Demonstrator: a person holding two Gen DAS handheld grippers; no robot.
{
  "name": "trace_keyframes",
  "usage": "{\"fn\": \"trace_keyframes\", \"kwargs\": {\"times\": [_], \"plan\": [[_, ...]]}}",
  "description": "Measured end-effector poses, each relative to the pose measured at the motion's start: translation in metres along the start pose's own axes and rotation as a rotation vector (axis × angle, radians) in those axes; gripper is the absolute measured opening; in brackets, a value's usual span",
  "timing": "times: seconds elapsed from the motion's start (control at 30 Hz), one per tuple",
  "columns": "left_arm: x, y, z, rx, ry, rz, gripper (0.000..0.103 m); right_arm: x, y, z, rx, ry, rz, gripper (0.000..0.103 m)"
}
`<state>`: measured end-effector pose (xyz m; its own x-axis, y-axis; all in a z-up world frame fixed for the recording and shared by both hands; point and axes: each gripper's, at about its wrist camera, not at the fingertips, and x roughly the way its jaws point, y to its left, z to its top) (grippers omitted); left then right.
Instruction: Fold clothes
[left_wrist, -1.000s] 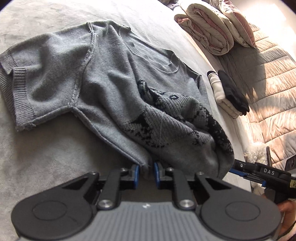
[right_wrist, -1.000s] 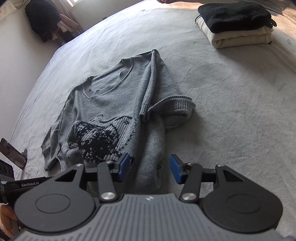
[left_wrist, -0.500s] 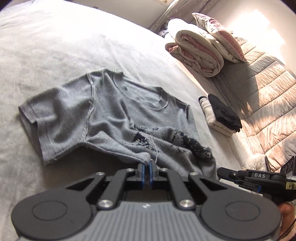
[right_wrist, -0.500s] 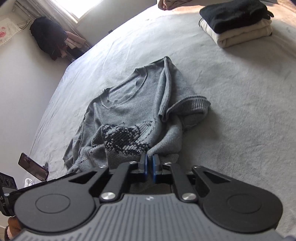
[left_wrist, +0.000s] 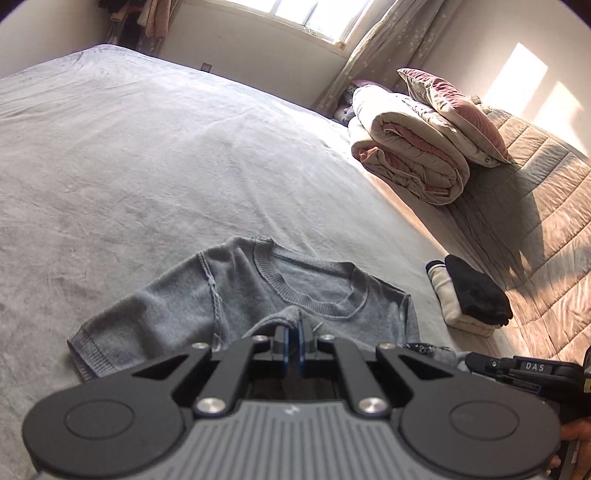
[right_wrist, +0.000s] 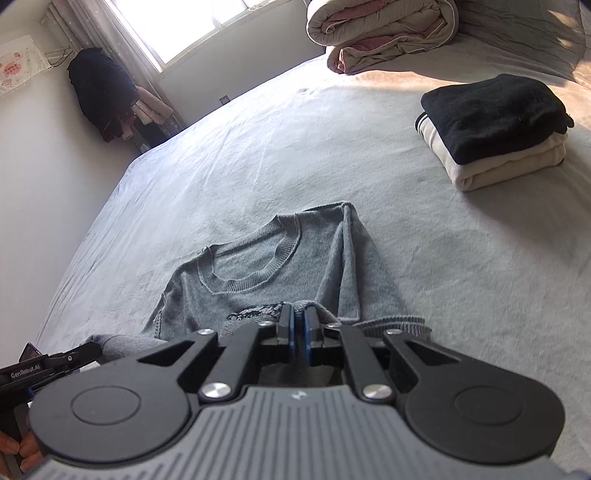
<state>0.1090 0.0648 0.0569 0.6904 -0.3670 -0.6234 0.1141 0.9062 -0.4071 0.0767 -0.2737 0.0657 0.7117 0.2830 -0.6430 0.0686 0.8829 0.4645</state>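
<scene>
We've got the grey sweater (left_wrist: 236, 295) low in the middle of both frames, neckline flat on the bed (left_wrist: 129, 155) and the bottom hem lifted toward the collar. Our left gripper (left_wrist: 291, 339) sits bottom centre of the left wrist view, its blue pads pressed together on a bunch of grey knit. Our right gripper (right_wrist: 299, 328) is bottom centre of the right wrist view, likewise pinching the hem, with the black-patterned knit just to its left. So both corners look caught, and we judge this to be the bottom-to-top fold, roughly half made.

To do it well, we want both grippers travelling level and together, so the hem lands straight across rather than skewed. We carry it up toward the ribbed collar (right_wrist: 251, 266) and keep the knit taut between the two pinches so nothing bunches underneath. Watch the sleeve folded in along the right of the sweater in the right wrist view: dragging could pull it out. Lower first, let go after.

Upper right of the right wrist view, the folded stack (right_wrist: 495, 129), black on cream, waits well apart; the rolled duvet (left_wrist: 413, 162) sits in the upper right of the left wrist view.
</scene>
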Motion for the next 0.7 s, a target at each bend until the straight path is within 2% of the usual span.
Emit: {"fn": "trace_keyframes", "kwargs": {"times": [0.33, 0.53, 0.7], "plan": [[0.071, 0.017, 0.025, 0.003, 0.007, 0.068, 0.004, 0.066, -0.008, 0.029, -0.03, 0.006, -0.035, 0.008], [0.112, 0.031, 0.03, -0.017, 0.027, 0.08, 0.004, 0.103, -0.016, 0.033, -0.051, 0.03, -0.052, 0.008], [0.14, 0.049, 0.024, -0.082, 0.067, 0.072, 0.004, 0.128, -0.024, 0.027, -0.047, 0.048, -0.055, 0.008]]}}
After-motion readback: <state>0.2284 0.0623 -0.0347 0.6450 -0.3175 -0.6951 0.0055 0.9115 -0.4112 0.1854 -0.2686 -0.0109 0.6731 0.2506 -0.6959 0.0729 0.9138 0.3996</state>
